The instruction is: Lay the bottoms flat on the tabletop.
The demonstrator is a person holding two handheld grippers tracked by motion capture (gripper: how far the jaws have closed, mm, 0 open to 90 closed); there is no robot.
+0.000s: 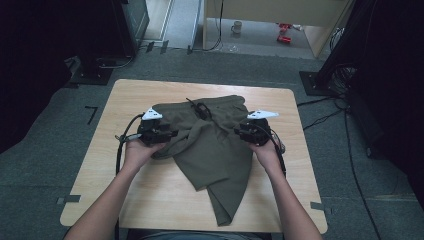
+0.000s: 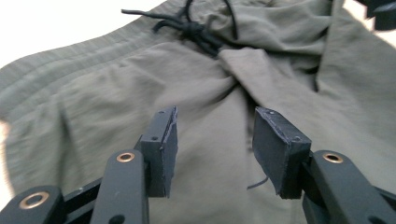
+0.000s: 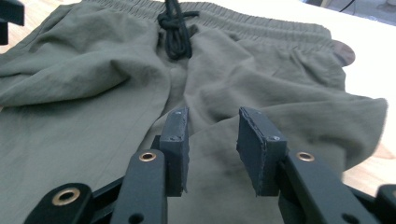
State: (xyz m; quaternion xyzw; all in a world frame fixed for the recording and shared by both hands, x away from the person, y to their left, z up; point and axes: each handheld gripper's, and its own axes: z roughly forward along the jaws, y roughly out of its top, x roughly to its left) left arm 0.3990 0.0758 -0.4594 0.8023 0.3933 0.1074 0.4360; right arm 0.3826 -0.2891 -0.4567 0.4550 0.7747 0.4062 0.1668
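Observation:
Olive-green shorts [image 1: 210,145] lie crumpled on the wooden table [image 1: 150,200], waistband at the far side, a black drawstring [image 1: 199,109] knotted at its middle. One leg trails toward the near edge. My left gripper [image 1: 172,134] rests at the shorts' left side, open, its jaws apart just above the fabric [image 2: 210,140] with nothing between them. My right gripper [image 1: 239,131] sits at the right side, also open over the cloth [image 3: 212,149]. The drawstring knot [image 3: 175,32] lies beyond the right jaws, and the drawstring [image 2: 191,28] shows beyond the left jaws too.
The table stands on grey carpet. A mug [image 1: 236,26] and red items [image 1: 285,32] lie on the floor under a far desk. Cables [image 1: 325,117] run along the floor at right, beside dark stands. Bare tabletop surrounds the shorts on the left and near sides.

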